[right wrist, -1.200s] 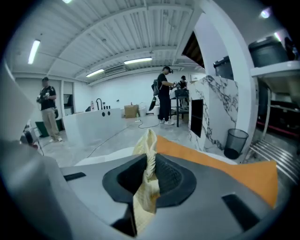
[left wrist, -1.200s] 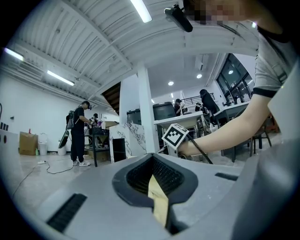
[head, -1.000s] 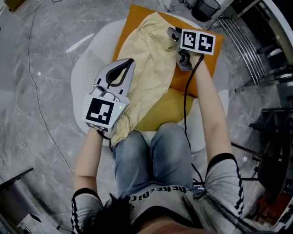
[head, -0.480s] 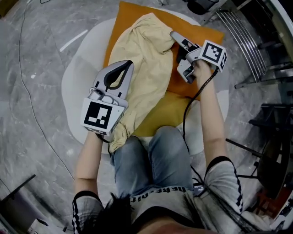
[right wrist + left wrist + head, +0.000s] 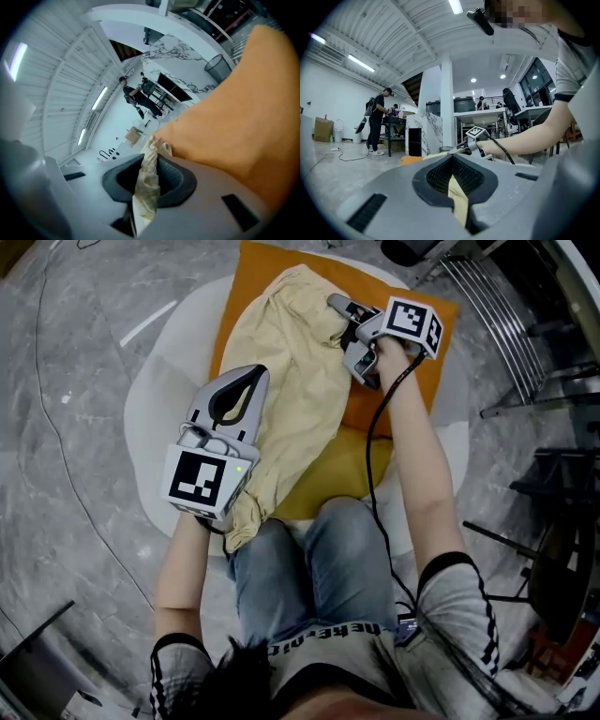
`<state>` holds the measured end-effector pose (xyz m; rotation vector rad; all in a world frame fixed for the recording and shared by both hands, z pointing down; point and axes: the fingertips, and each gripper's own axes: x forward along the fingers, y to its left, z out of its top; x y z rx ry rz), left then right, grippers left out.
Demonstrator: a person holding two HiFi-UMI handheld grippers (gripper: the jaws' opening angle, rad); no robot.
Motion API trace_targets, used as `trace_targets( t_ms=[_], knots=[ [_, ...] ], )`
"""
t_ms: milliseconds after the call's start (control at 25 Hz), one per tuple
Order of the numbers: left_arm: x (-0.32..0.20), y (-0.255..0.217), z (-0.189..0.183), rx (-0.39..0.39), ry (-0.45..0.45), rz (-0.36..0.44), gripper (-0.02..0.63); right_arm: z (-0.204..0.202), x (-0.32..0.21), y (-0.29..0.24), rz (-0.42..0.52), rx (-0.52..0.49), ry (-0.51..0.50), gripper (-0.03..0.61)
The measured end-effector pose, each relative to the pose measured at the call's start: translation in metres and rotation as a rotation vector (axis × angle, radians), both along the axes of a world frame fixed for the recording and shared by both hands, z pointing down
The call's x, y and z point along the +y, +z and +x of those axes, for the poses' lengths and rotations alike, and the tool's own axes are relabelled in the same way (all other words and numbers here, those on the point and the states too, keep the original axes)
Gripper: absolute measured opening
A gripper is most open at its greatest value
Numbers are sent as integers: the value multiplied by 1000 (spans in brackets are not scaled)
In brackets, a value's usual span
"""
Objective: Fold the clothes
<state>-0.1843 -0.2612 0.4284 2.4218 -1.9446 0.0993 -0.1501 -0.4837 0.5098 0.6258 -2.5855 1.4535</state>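
Pale yellow cloth: the garment (image 5: pixel 300 381) runs from your knees out across the orange cushion (image 5: pixel 417 385) on the white round surface (image 5: pixel 164 399). Near left: your left gripper (image 5: pixel 251 379), pinched on the garment's left edge. Far right: your right gripper (image 5: pixel 337 307), jaws just closing, clamped on a bunched fold.

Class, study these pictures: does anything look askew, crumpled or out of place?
Yes. The garment lies bunched and wrinkled, slanting across the orange cloth, its near end drooping by the person's knees. The left claw pinches one fold; the right claw has just been closing on another.
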Motion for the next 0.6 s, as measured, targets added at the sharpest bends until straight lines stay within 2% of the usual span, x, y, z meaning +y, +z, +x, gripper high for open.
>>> trace_targets(
  t_ms=[120,280,360,480,600],
  knots=[
    [3,-4,2,-6,1,7,5,-3,4,-25,173,59,-51,54],
    [12,-12,0,-19,-16,7,5,-12,29,-60,509,208,-181,51],
    [19,-19,-1,-19,-24,20,5,-18,47,-74,646,251,-235,51],
    [33,-27,0,-30,-34,27,5,-21,75,-88,796,287,-283,52],
    [48,-39,4,-38,-38,47,5,-18,98,-97,872,301,-304,52]
  ],
)
